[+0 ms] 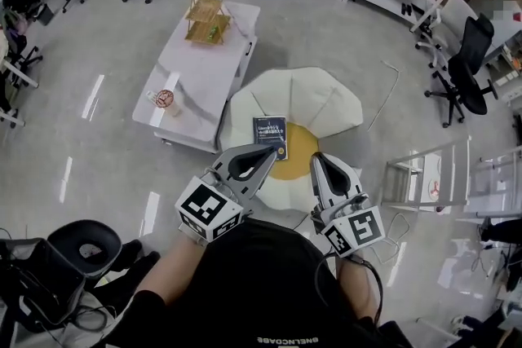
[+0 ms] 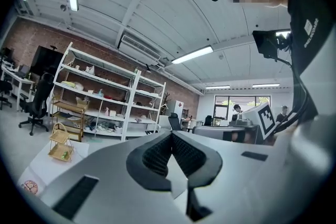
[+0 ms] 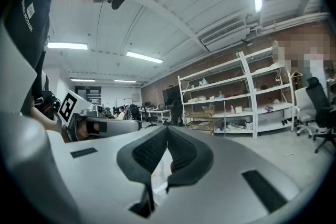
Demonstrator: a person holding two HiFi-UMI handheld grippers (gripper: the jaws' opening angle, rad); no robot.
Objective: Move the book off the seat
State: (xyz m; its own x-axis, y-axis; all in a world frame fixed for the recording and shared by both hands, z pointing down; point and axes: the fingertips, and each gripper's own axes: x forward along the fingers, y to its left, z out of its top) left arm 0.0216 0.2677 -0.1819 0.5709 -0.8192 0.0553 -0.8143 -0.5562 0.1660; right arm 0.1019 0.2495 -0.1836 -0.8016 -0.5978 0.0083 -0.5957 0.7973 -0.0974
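L gripper (image 1: 272, 149) & R gripper (image 1: 316, 158) hover up close, jaws pressed together, nothing held. Book (image 1: 270, 134) lies untouched on seat (image 1: 326, 102). Pre-grasp stage, looks like. Next: open, reach down.

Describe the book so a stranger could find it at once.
Beside the low white table sits a white petal-shaped seat with a yellow centre. The book lies flat at that centre's upper left edge, the only dark thing on the seat.
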